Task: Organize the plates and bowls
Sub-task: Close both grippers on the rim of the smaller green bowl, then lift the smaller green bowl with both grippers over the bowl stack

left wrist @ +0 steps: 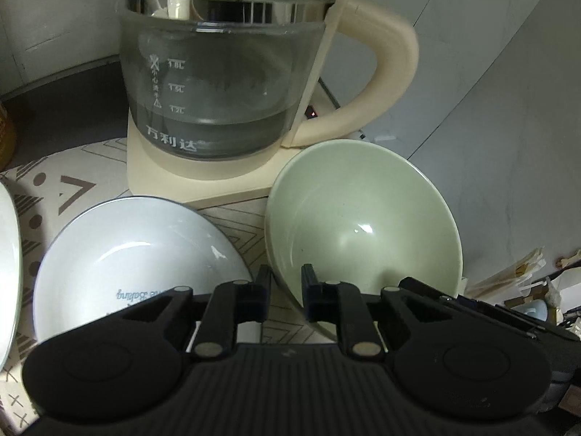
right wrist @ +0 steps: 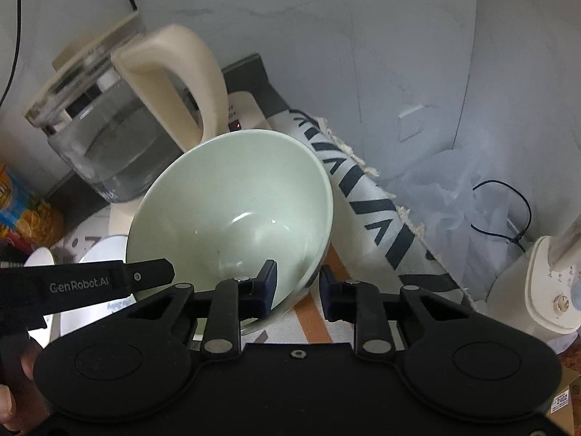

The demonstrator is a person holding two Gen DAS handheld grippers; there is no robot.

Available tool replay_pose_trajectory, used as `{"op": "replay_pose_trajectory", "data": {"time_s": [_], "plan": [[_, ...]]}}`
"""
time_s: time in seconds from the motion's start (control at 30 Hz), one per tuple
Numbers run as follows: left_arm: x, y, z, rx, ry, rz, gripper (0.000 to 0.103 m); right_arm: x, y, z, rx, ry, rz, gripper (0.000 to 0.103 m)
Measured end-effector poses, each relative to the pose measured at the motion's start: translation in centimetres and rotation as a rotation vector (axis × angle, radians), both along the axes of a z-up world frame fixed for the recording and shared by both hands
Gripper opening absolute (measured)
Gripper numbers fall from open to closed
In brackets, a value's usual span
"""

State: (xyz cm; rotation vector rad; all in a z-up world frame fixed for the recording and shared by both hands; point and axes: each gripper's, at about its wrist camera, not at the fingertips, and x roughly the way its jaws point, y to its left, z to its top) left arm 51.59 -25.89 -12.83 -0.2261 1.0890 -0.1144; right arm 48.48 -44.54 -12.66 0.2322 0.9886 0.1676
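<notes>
A pale green bowl (left wrist: 363, 225) is tilted up off the mat, in front of the kettle; it also shows in the right wrist view (right wrist: 232, 214). My left gripper (left wrist: 287, 283) straddles its near rim, one finger inside and one outside. My right gripper (right wrist: 297, 283) straddles the opposite rim the same way, jaws partly closed around the wall. A white bowl (left wrist: 138, 254) with blue lettering lies on the patterned mat to the left of the green bowl. Another white dish's edge (left wrist: 7, 254) shows at far left.
A glass kettle (left wrist: 225, 83) with a cream handle stands on its cream base right behind the bowls. The patterned mat (left wrist: 65, 189) covers the counter. Grey wall lies to the right. A white appliance (right wrist: 544, 283), thin plastic and a cable sit beyond the counter edge.
</notes>
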Motion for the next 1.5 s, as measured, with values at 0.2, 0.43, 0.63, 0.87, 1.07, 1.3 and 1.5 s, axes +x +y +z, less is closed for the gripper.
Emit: {"op": "replay_pose_trajectory", "data": {"time_s": [0.2, 0.43, 0.63, 0.87, 1.07, 1.3, 1.5], "plan": [[-1.2, -0.4, 1.2, -0.007, -0.023, -0.010, 0.015, -1.2, -0.3, 1.1, 0.004, -0.026, -0.007, 0.024], [-3.0, -0.2, 2.7, 0.003, -0.055, -0.003, 0.015, -3.3, -0.2, 2.8, -0.004, -0.083, 0.008, 0.024], [-5.0, -0.2, 4.2, 0.006, -0.088, 0.011, 0.015, -5.4, -0.3, 4.1, 0.014, -0.118, 0.008, 0.024], [-8.0, 0.4, 6.2, 0.006, -0.123, 0.024, 0.015, -7.8, -0.1, 5.3, 0.022, -0.145, 0.017, 0.024], [-10.7, 0.8, 7.6, 0.010, -0.152, 0.032, 0.015, -9.9, -0.2, 6.1, 0.031, -0.169, 0.026, 0.024], [-13.5, 1.6, 9.2, 0.009, -0.186, 0.049, 0.015, -12.3, 0.0, 6.8, 0.065, -0.182, 0.032, 0.024], [-15.8, 2.5, 10.2, 0.011, -0.204, 0.063, 0.015, -14.2, 0.7, 7.5, 0.078, -0.198, 0.049, 0.024]]}}
